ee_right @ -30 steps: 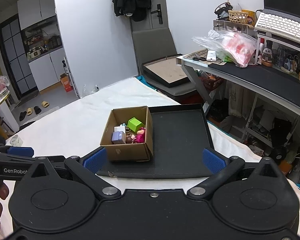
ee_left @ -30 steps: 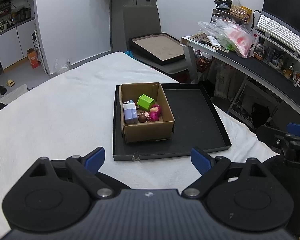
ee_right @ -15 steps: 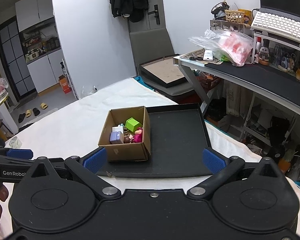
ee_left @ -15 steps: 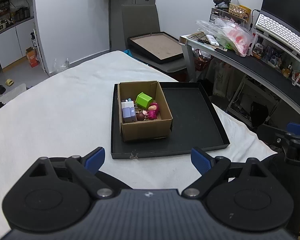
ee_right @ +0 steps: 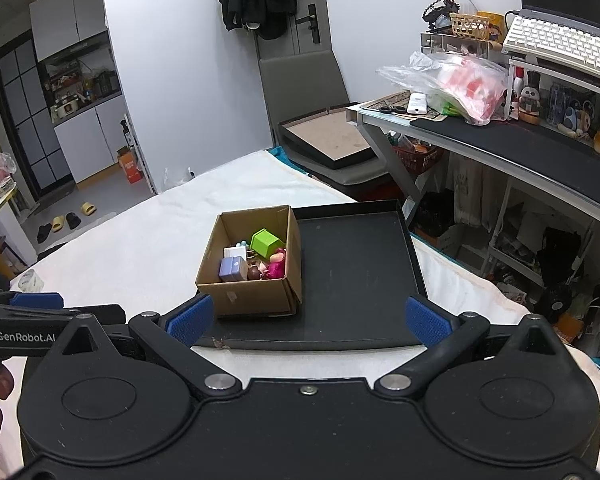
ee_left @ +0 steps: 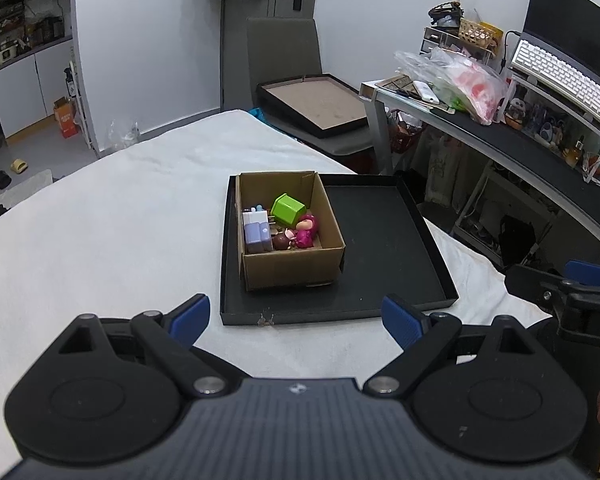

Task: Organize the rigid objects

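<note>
Both grippers idle, wide open, short of the black tray.
Left gripper (ee_left: 296,322) and right gripper (ee_right: 308,322) hold nothing; beyond them, black tray (ee_left: 384,248) on white cover; cardboard box (ee_left: 292,268) at tray's left holds green block (ee_left: 287,209), lilac block (ee_left: 256,234), pink figurine (ee_left: 306,231); recommend descending steeply into the box, clear of its walls.

Even indoor light — fisheye-bent edges.
</note>
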`<move>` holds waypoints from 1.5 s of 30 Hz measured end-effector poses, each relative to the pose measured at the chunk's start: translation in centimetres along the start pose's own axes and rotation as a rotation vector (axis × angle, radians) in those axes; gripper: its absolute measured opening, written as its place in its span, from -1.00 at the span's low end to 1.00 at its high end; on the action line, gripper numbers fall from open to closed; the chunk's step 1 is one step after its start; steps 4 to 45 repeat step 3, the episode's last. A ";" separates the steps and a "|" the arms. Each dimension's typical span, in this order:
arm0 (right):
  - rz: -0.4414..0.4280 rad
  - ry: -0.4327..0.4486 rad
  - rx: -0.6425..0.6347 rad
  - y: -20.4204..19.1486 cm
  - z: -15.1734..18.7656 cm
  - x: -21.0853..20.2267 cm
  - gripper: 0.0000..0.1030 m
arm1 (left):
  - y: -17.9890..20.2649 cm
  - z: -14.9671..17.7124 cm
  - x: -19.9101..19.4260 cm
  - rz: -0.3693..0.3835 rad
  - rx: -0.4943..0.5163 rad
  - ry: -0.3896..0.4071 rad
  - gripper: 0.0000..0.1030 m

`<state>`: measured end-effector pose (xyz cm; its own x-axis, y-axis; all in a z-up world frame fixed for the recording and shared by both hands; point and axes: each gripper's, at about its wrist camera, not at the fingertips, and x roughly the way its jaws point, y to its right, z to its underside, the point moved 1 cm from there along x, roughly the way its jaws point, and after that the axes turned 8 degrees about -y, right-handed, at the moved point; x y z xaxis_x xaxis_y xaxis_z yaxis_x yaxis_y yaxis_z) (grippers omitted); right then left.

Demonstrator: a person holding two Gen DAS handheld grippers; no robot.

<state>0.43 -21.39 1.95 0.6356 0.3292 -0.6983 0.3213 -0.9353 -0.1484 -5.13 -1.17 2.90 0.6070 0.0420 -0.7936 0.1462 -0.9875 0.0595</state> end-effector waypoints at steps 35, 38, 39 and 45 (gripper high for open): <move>-0.002 -0.008 0.004 0.1 0.0 0.4 1.00 | 0.1 -0.1 0.1 0.005 0.021 0.009 0.78; -0.002 -0.008 0.004 0.1 0.0 0.4 1.00 | 0.1 -0.1 0.1 0.005 0.021 0.009 0.78; -0.002 -0.008 0.004 0.1 0.0 0.4 1.00 | 0.1 -0.1 0.1 0.005 0.021 0.009 0.78; -0.002 -0.008 0.004 0.1 0.0 0.4 1.00 | 0.1 -0.1 0.1 0.005 0.021 0.009 0.78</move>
